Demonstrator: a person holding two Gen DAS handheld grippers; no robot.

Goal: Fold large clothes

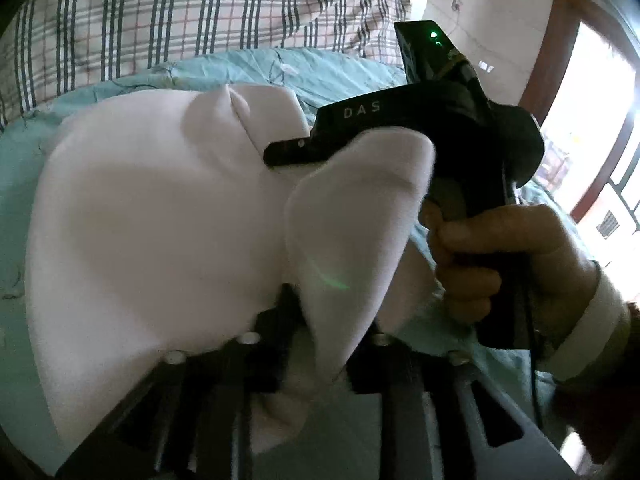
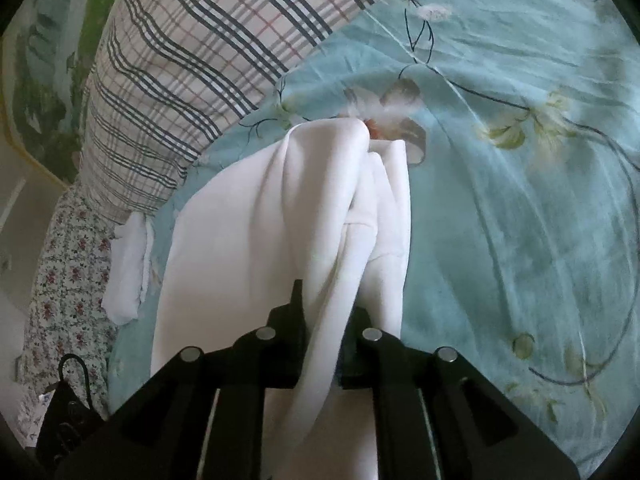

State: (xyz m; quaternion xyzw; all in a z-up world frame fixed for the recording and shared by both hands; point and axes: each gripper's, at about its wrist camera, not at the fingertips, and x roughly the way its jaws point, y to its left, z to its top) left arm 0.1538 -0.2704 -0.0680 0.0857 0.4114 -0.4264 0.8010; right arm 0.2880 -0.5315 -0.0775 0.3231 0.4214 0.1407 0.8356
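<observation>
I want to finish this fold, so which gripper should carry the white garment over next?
Probably the right gripper: its jaws pinch a raised fold of the white garment, with open bedsheet ahead. The left gripper's grip is hidden by cloth.

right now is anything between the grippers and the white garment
Nothing visible: both already grip it. The left gripper and right gripper each pinch a fold of the white garment, which hangs over the teal bedsheet.
</observation>
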